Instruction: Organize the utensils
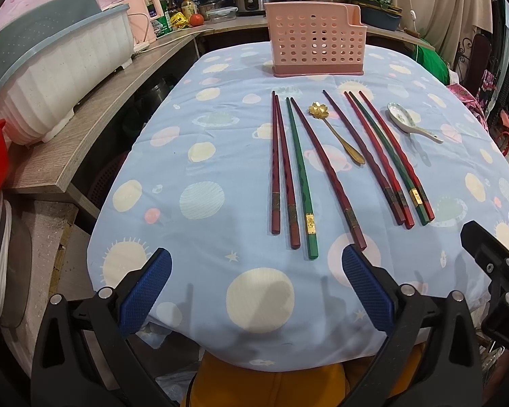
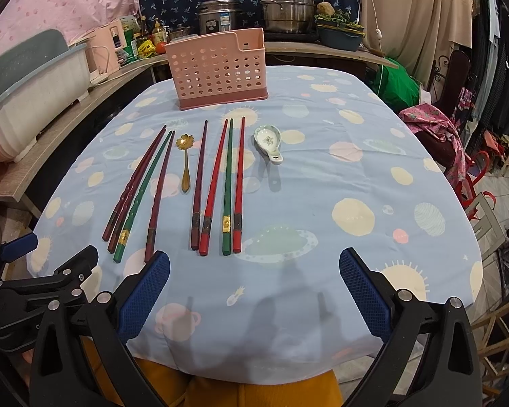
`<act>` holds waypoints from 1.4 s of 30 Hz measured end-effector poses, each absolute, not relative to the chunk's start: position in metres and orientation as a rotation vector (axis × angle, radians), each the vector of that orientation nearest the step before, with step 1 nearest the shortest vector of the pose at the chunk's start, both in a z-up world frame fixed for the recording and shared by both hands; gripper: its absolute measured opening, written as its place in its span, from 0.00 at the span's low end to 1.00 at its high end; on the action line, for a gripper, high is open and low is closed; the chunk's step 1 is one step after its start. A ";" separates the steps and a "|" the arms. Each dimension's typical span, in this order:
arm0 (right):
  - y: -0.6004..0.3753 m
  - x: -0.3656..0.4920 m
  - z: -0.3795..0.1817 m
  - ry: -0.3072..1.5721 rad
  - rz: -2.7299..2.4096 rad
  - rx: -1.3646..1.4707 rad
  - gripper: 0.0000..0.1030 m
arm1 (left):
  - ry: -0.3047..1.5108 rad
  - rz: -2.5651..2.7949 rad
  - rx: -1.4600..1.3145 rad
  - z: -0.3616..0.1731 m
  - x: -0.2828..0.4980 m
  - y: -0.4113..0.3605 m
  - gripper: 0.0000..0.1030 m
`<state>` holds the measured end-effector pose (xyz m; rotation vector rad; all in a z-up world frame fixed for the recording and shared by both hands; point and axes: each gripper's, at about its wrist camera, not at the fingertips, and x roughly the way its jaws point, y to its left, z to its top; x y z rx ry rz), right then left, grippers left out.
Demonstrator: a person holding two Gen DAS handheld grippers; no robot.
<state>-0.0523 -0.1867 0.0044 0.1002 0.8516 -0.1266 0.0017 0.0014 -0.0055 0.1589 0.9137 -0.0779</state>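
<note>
Left gripper (image 1: 256,291), right gripper (image 2: 254,293): jaws wide, empty. You needed 1 chopstick (image 1: 327,173) pinched near butt, then lifted toward holder (image 1: 317,39) at 12 o'clock.

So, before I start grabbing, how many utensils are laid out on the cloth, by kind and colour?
Red or dark red chopsticks: 6
Green chopsticks: 2
Gold flower-bowl spoon: 1
White ceramic spoon: 1
Total: 10, all still on the cloth, none yet in the pink holder.

Glossy lacquered chopsticks (image 1: 300,176); shiny gold metal spoon (image 1: 336,132); glazed ceramic spoon (image 1: 410,122); perforated pink plastic holder (image 1: 317,42); matt cloth tablecloth (image 1: 203,156).
</note>
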 end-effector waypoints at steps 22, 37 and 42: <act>-0.186 -0.053 0.004 0.853 -0.125 0.104 0.93 | 0.921 -0.076 0.160 -0.010 0.000 0.000 0.93; -0.186 -0.053 0.004 0.854 -0.125 0.105 0.93 | 0.923 -0.077 0.160 -0.011 0.000 0.000 0.93; -0.186 -0.053 0.004 0.853 -0.125 0.105 0.93 | 0.923 -0.077 0.160 -0.011 0.001 0.000 0.93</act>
